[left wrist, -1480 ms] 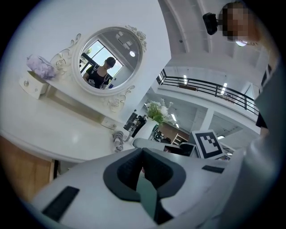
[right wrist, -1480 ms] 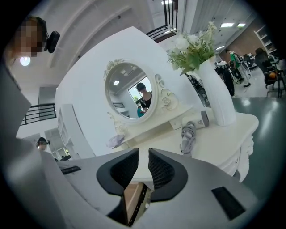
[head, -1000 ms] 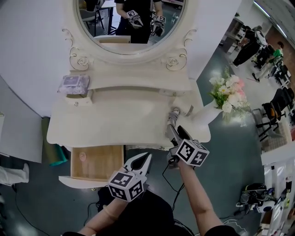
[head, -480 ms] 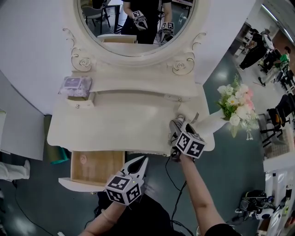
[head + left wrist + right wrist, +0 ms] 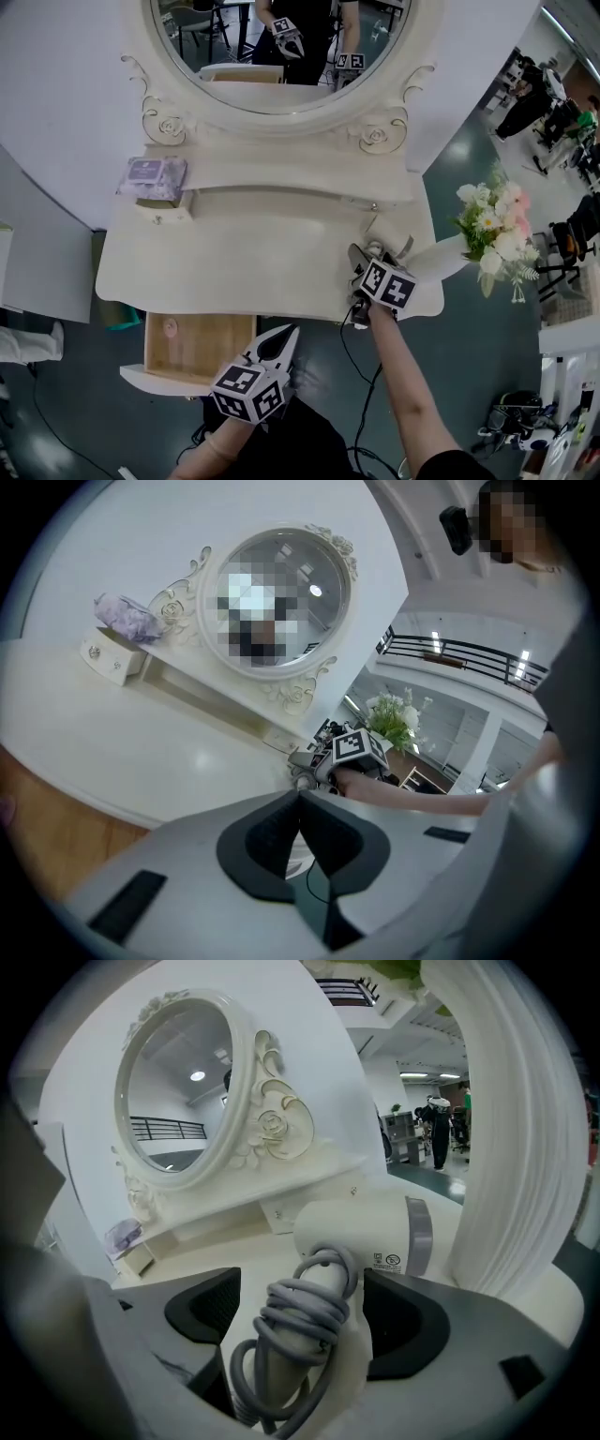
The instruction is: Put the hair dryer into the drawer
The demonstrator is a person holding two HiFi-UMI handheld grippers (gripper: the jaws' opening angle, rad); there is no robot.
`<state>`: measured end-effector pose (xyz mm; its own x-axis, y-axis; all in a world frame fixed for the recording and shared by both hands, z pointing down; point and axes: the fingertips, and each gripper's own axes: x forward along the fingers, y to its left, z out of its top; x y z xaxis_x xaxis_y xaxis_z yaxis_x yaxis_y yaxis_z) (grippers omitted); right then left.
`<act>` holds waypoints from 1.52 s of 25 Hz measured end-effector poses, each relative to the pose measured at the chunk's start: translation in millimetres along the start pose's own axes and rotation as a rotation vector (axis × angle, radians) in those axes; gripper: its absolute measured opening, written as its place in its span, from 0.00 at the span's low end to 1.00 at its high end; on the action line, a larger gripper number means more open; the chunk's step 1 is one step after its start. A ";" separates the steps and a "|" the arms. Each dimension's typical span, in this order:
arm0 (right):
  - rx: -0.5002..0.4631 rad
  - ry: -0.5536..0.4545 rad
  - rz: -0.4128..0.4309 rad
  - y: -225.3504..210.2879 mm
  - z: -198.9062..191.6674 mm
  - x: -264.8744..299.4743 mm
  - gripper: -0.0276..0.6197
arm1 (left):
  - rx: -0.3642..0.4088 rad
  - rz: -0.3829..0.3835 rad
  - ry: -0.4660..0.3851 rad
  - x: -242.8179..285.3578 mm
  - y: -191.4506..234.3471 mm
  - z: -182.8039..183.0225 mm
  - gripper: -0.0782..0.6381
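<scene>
The white hair dryer (image 5: 356, 1232) lies on the vanity table (image 5: 234, 258) at its right front, with its grey cord wound round the handle. My right gripper (image 5: 300, 1312) straddles that handle; its jaws are opening and the left pad stands clear of it. From the head view the right gripper (image 5: 362, 255) covers most of the dryer. The wooden drawer (image 5: 211, 342) stands pulled out under the table's left front. My left gripper (image 5: 287, 337) hovers just right of the drawer, below the table's edge, shut with nothing in it.
A white ribbed vase (image 5: 511, 1129) with flowers (image 5: 492, 220) stands right next to the dryer. A purple packet (image 5: 152, 173) lies on the back left shelf. The oval mirror (image 5: 272, 47) rises behind. A small pink thing (image 5: 169, 325) lies in the drawer.
My right gripper has gone forward and down over the table's right front edge, onto the dryer. The left gripper has sunk slightly beside the drawer.
</scene>
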<state>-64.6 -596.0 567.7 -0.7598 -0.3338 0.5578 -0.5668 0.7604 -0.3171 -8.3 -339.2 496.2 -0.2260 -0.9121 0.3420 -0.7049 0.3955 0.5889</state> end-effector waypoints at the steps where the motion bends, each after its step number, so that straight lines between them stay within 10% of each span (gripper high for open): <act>1: 0.008 0.007 -0.009 -1.4 -1.5 2.2 0.64 | -0.003 0.000 0.002 -0.1 1.2 -0.1 0.11; 21: 0.126 0.088 -0.092 -12.8 -17.4 16.7 0.52 | -0.034 0.001 -0.026 -6.6 4.6 0.6 0.11; 38: 0.015 0.047 -0.055 11.5 -17.2 -4.9 0.51 | -0.048 -0.026 -0.028 -31.6 -0.4 -9.7 0.11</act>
<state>-62.0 -576.0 574.4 -0.7120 -0.3476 0.6101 -0.6121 0.7330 -0.2967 5.7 -309.4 492.2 -0.2272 -0.9246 0.3056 -0.6780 0.3755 0.6319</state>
